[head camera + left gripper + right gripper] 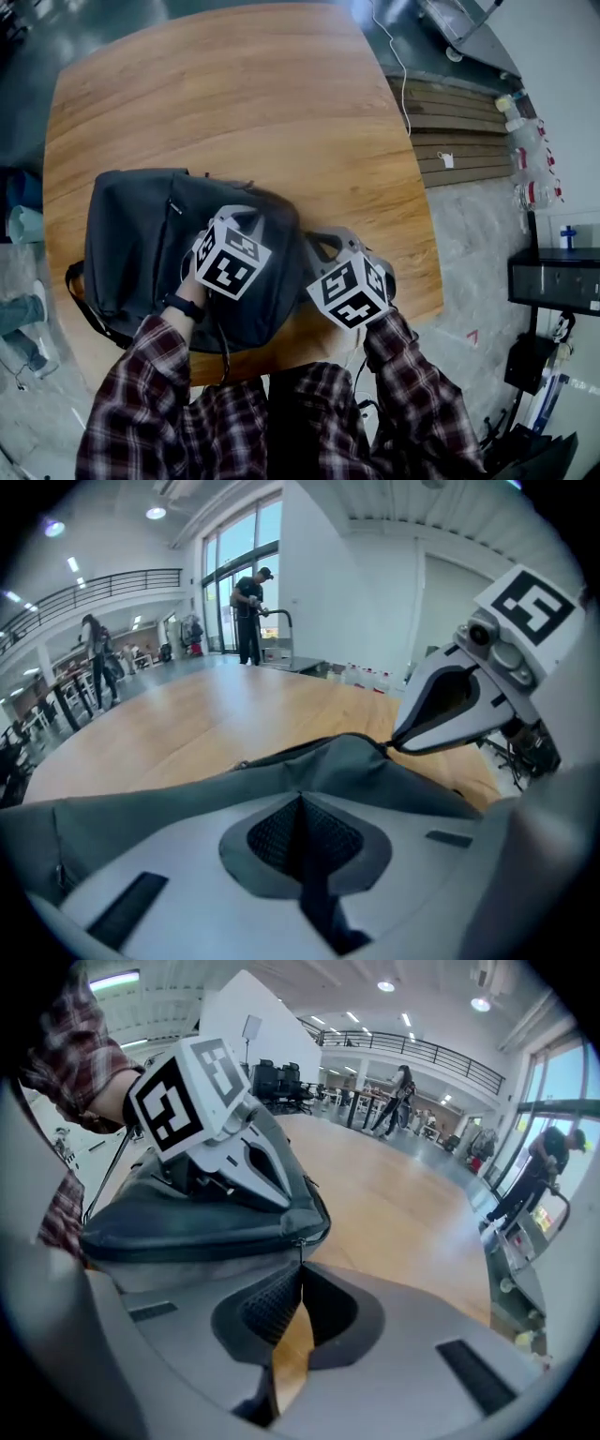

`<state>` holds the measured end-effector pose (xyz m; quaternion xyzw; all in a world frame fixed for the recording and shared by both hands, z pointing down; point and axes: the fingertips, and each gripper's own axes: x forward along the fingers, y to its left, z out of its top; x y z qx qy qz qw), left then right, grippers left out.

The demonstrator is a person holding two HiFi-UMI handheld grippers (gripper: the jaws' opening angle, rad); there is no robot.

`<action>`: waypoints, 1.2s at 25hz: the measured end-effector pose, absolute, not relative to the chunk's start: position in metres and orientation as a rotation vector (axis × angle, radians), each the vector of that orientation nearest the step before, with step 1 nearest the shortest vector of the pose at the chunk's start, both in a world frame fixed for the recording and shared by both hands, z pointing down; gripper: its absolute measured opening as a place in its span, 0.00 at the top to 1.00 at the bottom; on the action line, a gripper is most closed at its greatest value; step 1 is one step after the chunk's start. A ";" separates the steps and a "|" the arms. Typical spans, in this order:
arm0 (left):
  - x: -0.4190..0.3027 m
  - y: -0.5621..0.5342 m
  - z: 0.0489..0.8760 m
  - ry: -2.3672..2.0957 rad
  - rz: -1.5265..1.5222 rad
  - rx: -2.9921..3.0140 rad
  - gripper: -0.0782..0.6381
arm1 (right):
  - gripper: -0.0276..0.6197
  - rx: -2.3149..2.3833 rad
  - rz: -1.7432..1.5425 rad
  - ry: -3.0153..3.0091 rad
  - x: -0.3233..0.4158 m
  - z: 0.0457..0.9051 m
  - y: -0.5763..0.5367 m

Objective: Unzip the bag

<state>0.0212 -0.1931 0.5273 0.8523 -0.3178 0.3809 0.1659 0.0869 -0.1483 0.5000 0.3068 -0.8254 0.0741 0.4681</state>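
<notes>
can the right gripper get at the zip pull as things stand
Likely yes: the right gripper seems shut on the zip pull at the edge of the bag, with nothing between.

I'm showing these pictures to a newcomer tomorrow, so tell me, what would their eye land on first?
A dark grey backpack lies on the wooden table, near the person's edge. Both grippers are on it. The left gripper has its jaws shut on the backpack's fabric, and the right gripper has its jaws closed on the zipper pull at the bag's rim.
</notes>
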 end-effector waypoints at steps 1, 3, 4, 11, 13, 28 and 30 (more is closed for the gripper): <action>0.012 -0.189 0.522 -0.919 1.056 2.414 0.88 | 0.93 0.737 0.178 -2.043 0.077 0.497 -0.152; 0.005 -0.178 0.506 -0.911 0.990 2.447 0.88 | 0.93 0.712 0.187 -2.075 0.058 0.490 -0.157; 0.007 -0.175 0.500 -0.898 0.963 2.481 0.88 | 0.93 0.701 0.203 -2.087 0.051 0.485 -0.159; 0.017 -0.164 0.529 -0.847 0.997 2.468 0.88 | 0.93 0.625 0.324 -2.002 0.040 0.499 -0.133; 0.020 -0.162 0.533 -0.842 1.028 2.464 0.88 | 0.93 0.627 0.328 -1.960 0.045 0.507 -0.123; 0.066 -0.172 0.485 -0.342 1.099 2.821 0.88 | 0.93 0.675 0.235 -1.911 0.078 0.516 -0.134; 0.075 -0.176 0.474 -0.278 1.151 2.874 0.88 | 0.93 0.672 0.240 -1.914 0.079 0.516 -0.134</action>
